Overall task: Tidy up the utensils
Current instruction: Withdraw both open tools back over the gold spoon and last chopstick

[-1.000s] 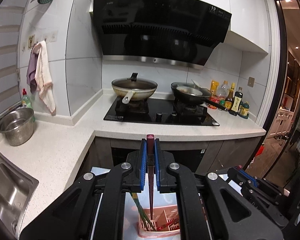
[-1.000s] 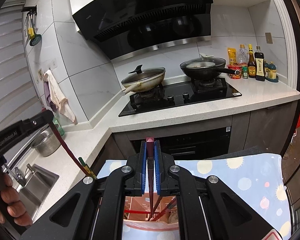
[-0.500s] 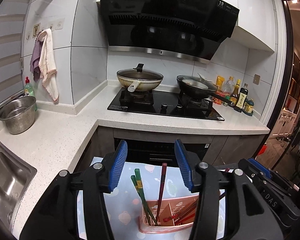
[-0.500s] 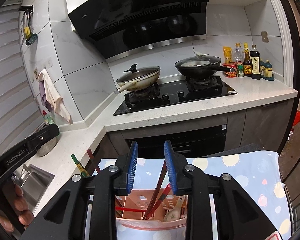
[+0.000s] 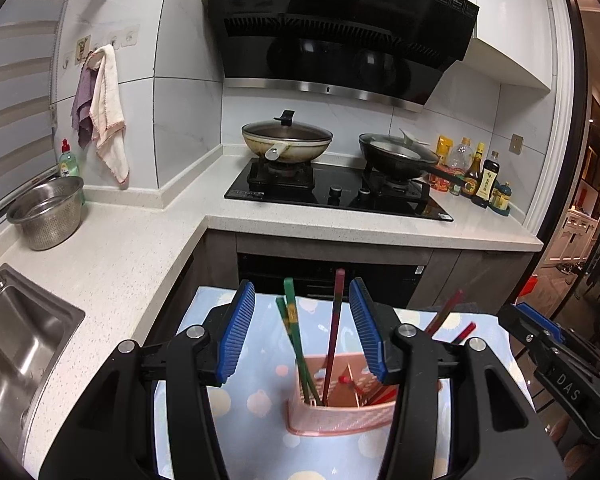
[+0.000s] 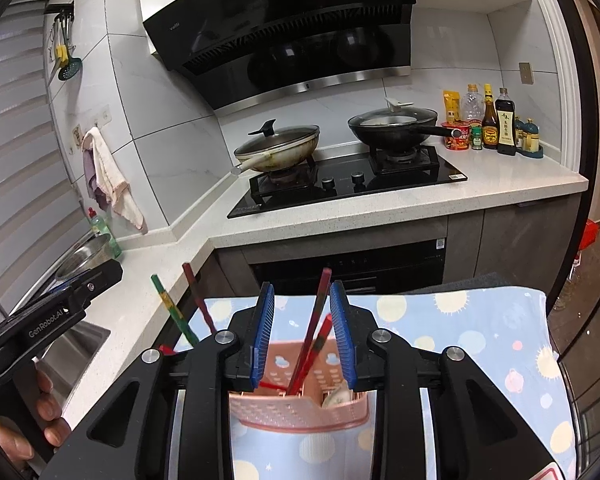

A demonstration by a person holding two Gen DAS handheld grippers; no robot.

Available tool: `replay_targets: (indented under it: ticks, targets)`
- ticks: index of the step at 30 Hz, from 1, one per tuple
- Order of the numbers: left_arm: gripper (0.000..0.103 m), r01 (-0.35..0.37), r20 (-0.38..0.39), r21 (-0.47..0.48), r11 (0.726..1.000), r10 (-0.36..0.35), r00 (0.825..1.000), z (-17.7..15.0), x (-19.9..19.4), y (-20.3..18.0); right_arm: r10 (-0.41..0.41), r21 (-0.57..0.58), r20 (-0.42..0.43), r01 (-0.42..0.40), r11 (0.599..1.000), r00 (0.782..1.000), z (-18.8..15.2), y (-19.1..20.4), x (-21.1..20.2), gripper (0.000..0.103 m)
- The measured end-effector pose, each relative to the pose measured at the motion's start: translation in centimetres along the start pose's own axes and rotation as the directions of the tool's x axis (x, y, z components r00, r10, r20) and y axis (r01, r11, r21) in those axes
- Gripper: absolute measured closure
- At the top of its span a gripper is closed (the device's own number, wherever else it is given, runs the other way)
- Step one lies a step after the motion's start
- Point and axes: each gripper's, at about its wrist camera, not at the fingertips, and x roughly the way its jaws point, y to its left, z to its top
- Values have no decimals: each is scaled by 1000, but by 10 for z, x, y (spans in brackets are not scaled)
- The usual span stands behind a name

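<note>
On the far left a steel colander point(image 5: 46, 211) sits on the table beside the sink point(image 5: 18, 344). Nearer, the left tool point(image 5: 302, 330) hangs with its blue pads spread apart, touching nothing; green chopsticks point(image 5: 294, 330) and a dark red chopstick point(image 5: 335, 320) stand between them, leaning in the pink utensil basket point(image 5: 332, 416). The basket rests on a blue patterned cloth point(image 6: 480, 332). To the right, the right tool point(image 6: 302, 334) is also parted, narrower, with red chopsticks point(image 6: 316, 322) upright in the gap; the pads seem clear of them, though the view is tight. A pale spoon point(image 6: 336, 398) lies in the basket's right compartment.
</note>
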Motion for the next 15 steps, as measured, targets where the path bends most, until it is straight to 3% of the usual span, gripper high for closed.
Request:
replay_targets:
  ticks: [15]
  targets:
    - [56,5,-68,15,1000,-4,998,-60,-49,-5,5,-34,-70,-7,999,998,-63,7,-57,74]
